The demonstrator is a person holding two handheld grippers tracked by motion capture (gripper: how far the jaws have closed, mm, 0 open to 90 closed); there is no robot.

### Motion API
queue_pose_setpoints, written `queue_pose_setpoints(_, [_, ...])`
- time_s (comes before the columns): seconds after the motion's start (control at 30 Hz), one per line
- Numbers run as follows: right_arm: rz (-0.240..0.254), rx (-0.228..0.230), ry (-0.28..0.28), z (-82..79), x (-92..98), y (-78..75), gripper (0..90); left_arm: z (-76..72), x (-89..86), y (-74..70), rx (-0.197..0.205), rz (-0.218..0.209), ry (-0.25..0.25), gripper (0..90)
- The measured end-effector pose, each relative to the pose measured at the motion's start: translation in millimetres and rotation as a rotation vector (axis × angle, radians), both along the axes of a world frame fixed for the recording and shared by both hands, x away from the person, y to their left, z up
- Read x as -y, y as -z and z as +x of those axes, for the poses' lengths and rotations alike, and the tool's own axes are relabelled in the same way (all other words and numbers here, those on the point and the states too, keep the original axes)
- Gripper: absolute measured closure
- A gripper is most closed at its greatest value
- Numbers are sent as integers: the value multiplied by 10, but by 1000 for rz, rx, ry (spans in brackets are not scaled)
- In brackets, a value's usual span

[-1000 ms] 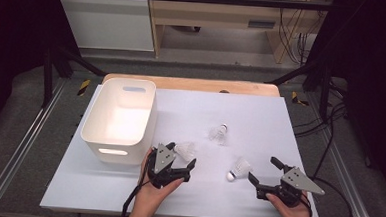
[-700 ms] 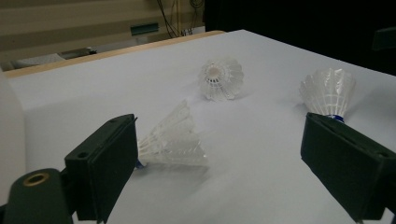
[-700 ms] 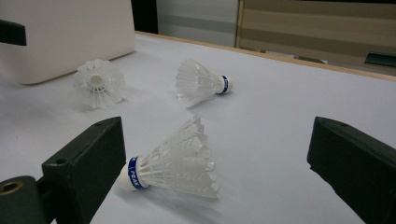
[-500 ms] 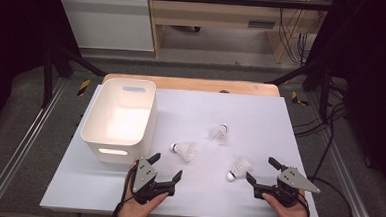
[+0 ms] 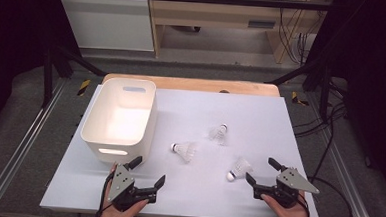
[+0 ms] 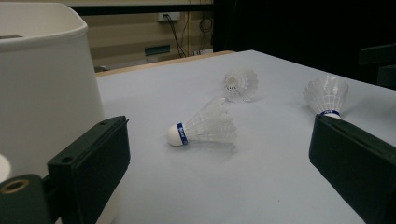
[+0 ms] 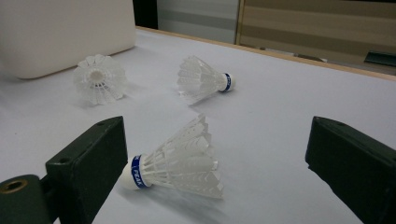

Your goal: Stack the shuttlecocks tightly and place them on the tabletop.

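Three white shuttlecocks with blue-banded corks lie on the white table top (image 5: 280, 123). My left gripper (image 5: 148, 170) is near the front edge beside the white bin (image 5: 118, 119). Its jaws have just been opening and stand wide with nothing between them. The middle shuttlecock (image 5: 184, 150) (image 6: 203, 128) lies on its side a little way ahead of them. My right gripper (image 5: 261, 171) is open at the front right. The nearest shuttlecock (image 5: 239, 169) (image 7: 177, 161) lies between its jaws, cork close to the left one, not pressed. The third shuttlecock (image 5: 219, 134) (image 7: 203, 80) lies farther back.
The bin is empty and stands at the table's left, close to my left gripper's left jaw. A wooden strip (image 5: 192, 83) runs along the far edge. Metal rails (image 5: 24, 144) and dark floor flank the table, with cables (image 5: 329, 145) on the right.
My left gripper has drawn back to the left and toward the front edge, away from the middle shuttlecock, which stayed where it lay. The right gripper has not moved.
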State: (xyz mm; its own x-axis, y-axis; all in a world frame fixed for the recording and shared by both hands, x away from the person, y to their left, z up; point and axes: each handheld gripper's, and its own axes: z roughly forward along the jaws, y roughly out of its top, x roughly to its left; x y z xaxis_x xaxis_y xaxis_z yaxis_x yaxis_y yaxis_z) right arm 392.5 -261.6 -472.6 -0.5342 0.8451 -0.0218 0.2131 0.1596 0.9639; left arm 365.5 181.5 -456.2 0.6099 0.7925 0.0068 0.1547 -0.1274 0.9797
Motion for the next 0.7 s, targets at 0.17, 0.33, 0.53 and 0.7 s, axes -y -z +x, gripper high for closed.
queue_pose_setpoints(0.17, [-4,-13,-5,0,1,11,66,-35,-158,41,5,-20,-30,51])
queue_pose_setpoints(0.33, [2,-25,-8,-8,13,-2,73,-65,-301,28,30,-24,-62,46])
queue_pose_setpoints(0.53, [-19,-107,-26,14,-35,-52,72,-102,-509,18,56,-52,-132,47])
queue_pose_setpoints(0.7, [-22,-107,-17,28,-56,-30,65,-103,-661,9,76,-55,-176,45])
